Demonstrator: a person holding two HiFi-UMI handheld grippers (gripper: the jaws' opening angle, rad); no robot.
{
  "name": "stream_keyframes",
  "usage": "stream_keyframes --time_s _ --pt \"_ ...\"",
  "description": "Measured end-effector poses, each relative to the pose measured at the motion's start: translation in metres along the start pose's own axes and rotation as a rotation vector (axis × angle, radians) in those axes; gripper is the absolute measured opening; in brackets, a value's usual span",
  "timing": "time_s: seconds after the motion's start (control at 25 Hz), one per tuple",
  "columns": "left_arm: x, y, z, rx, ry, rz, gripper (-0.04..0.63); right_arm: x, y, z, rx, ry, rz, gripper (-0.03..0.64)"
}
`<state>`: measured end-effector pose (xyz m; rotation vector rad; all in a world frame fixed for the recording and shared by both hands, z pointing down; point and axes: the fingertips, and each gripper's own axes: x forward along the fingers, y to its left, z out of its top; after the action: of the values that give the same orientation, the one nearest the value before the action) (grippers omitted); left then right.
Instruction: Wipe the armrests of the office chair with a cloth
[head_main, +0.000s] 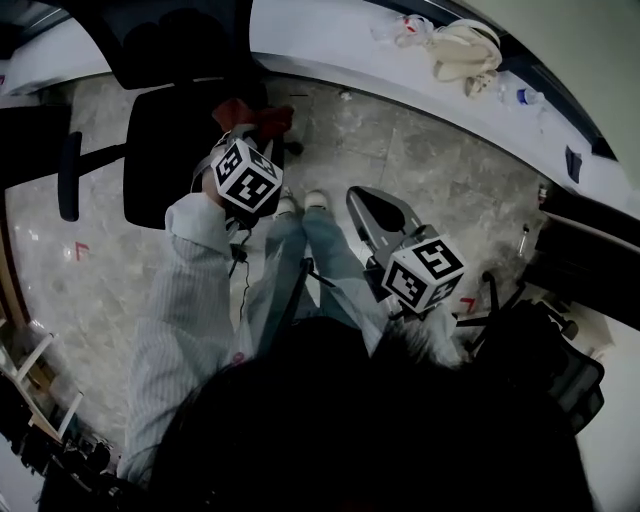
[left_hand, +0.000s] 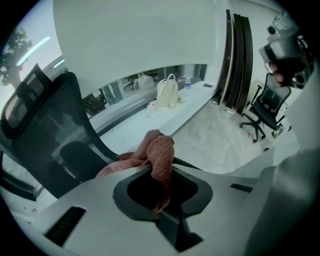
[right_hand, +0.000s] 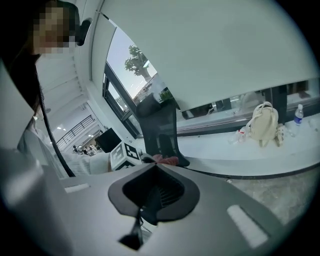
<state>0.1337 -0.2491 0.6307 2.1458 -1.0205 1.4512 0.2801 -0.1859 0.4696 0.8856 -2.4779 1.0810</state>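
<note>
Cloth (left_hand: 159, 150) found clamped in left gripper (head_main: 245, 135), held at 12 o'clock over chair (head_main: 165, 150) seat, ready for wiping (armrest (head_main: 68, 175) at 9 o'clock, not yet touched). Right gripper (head_main: 375, 215) closed, empty, parked clear approx. 3 o'clock.

No readable text or signs

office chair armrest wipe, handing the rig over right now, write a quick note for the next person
Left gripper: shut on the reddish cloth, held at the edge of the office chair seat.
Right gripper: shut, empty, clear of the chair.
Far armrest: bare, cloth not on it. The near one can't be made out.
Done: cloth gripped.
Left: no wiping shows, so treat both armrests as to do.
</note>
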Motion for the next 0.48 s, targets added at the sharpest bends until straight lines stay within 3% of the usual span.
stream_keyframes --time_s 0.28,0.48 --pt "-0.038 -0.063 -0.037 0.008 0.028 -0.13 0.055 0.013 0.03 0.005 -0.063 0.011 0.074 0.002" --pt "-0.063 -0.094 -0.062 -0.036 0.021 -0.145 0.055 0.016 0.054 0.002 -0.097 0.015 0.114 0.002"
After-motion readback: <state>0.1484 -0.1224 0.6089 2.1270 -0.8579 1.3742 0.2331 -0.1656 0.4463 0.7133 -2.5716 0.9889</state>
